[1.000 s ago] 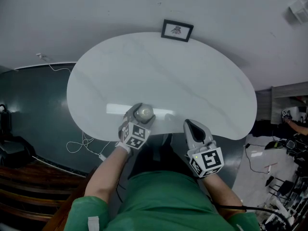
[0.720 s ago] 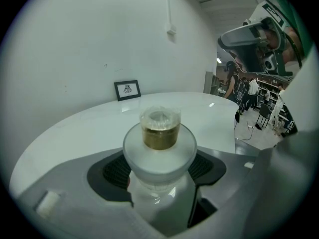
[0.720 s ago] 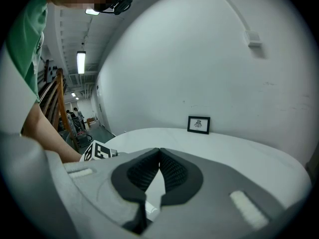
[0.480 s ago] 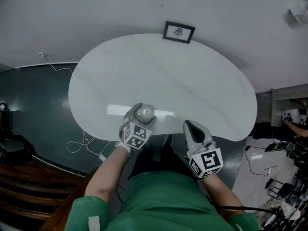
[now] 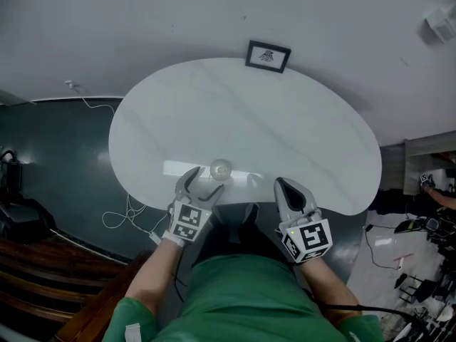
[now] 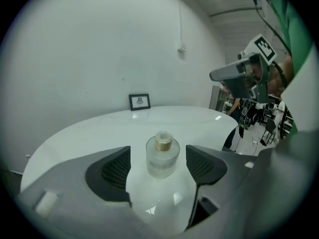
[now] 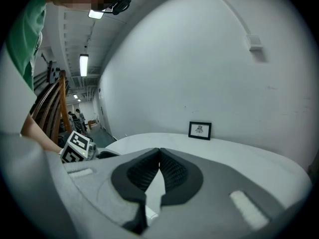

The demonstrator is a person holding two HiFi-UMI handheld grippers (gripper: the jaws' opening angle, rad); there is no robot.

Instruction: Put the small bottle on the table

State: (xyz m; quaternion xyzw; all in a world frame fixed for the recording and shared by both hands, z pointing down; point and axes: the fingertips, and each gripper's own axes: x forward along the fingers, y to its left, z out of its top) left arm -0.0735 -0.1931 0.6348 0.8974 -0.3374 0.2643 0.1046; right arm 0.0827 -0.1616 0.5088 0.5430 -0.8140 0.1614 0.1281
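A small clear glass bottle (image 5: 220, 168) with a gold collar and a clear cap stands upright on the white oval table (image 5: 285, 120), close to its near edge. In the left gripper view the bottle (image 6: 162, 156) stands just beyond the jaws, which are spread to either side and do not touch it. My left gripper (image 5: 201, 184) is open, a little short of the bottle. My right gripper (image 5: 283, 187) hovers at the table's near edge, to the right of the bottle, shut with nothing in it; its tips (image 7: 159, 156) meet in the right gripper view.
A small black picture frame (image 5: 268, 55) stands at the table's far edge against the white wall. White cables (image 5: 121, 216) trail over the dark floor at left. Wooden stairs (image 5: 28, 269) lie at lower left, and equipment with a person's arm sits at far right.
The left gripper has opened and let go of the bottle, then drawn back toward me. The bottle stays standing on the table. The right gripper has held still.
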